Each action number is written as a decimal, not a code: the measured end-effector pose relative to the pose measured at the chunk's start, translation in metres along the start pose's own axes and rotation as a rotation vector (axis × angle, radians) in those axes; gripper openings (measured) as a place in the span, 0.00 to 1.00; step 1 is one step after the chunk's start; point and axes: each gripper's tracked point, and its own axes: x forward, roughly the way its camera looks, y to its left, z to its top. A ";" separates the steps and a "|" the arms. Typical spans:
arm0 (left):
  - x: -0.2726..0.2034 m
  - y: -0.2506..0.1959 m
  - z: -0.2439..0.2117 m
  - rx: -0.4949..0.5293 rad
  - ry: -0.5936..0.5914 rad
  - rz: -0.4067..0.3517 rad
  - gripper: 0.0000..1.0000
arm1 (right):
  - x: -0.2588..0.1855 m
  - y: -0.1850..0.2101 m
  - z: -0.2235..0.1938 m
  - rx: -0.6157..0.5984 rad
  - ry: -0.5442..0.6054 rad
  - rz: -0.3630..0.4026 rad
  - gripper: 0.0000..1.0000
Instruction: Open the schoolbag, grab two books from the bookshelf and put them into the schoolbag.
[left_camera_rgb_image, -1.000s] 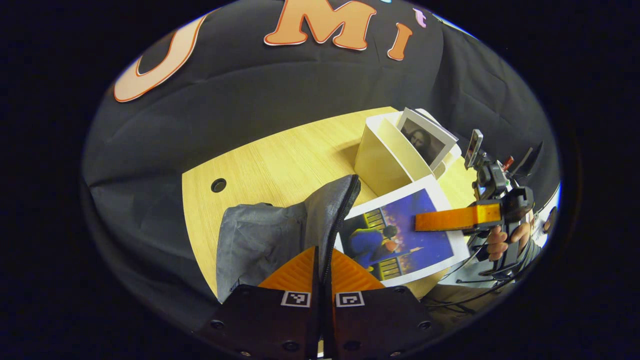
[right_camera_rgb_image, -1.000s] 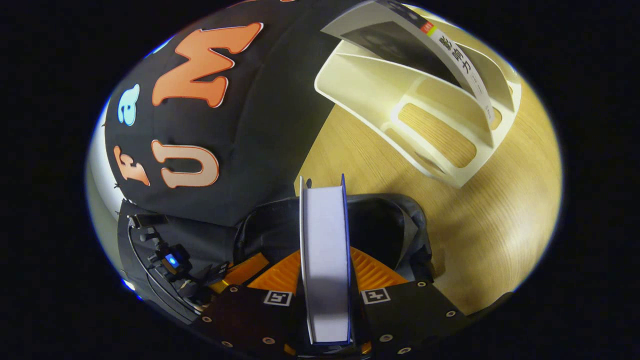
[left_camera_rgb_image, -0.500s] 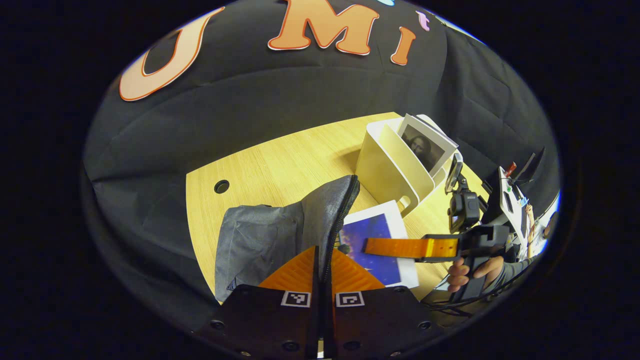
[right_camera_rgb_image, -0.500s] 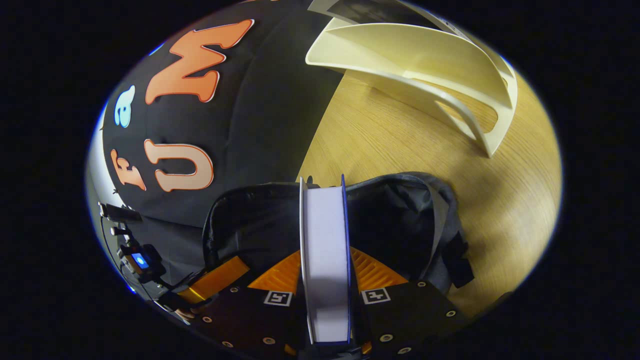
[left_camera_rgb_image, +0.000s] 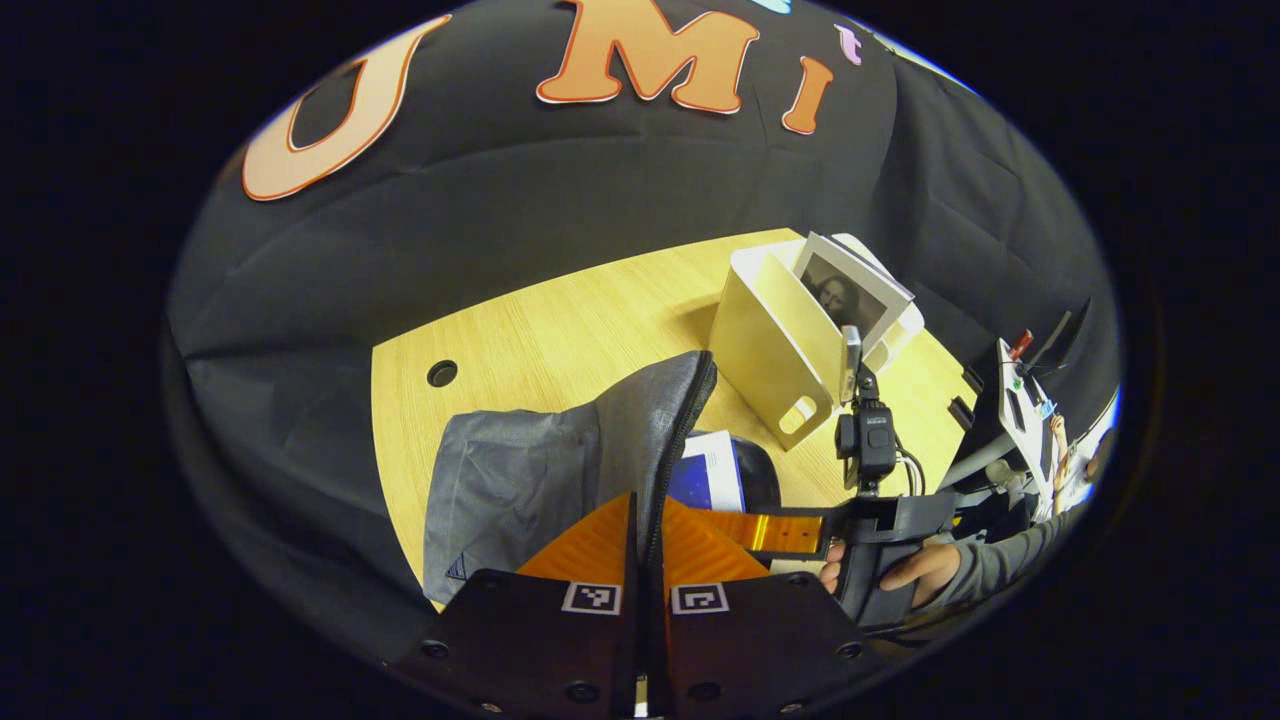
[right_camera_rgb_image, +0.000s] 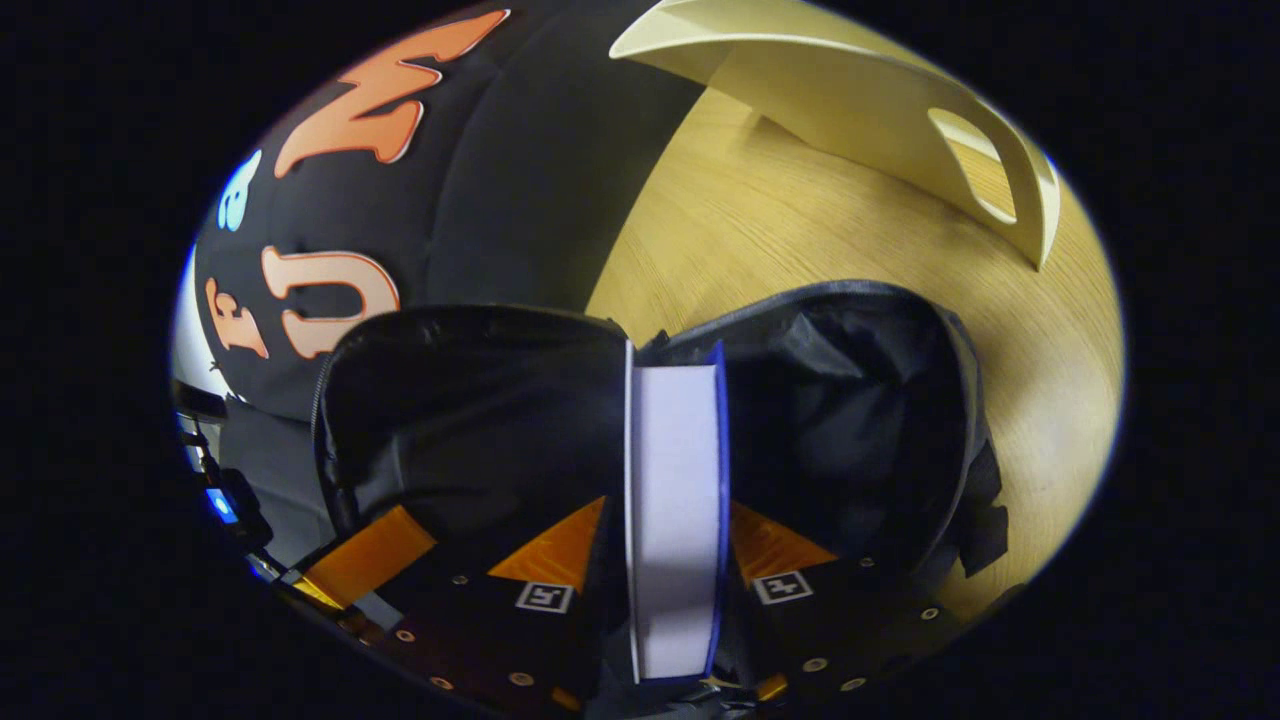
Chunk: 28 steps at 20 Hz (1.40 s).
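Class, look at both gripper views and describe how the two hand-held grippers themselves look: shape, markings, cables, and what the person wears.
The left hand-held gripper has ribbed wedge-shaped fingers on a dark bolted body with two square black-and-white markers. The right hand-held gripper is built alike, with its own markers. From the left gripper view it carries a small camera on a post, with thin cables, and the person's sleeve is grey.

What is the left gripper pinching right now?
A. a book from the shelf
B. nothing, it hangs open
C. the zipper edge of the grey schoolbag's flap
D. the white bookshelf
C: in the left gripper view the left gripper is closed on the zippered flap edge of the schoolbag, while the right gripper clamps the book.
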 end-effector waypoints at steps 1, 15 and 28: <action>-0.001 -0.001 -0.001 -0.001 0.002 -0.001 0.04 | -0.004 0.004 -0.003 -0.038 0.025 0.006 0.66; 0.011 -0.003 -0.013 -0.053 0.011 0.004 0.04 | -0.141 -0.019 0.077 -0.470 0.037 -0.252 0.98; 0.027 -0.018 -0.027 -0.177 0.036 0.061 0.04 | -0.253 0.000 0.237 -0.746 0.016 -0.468 0.98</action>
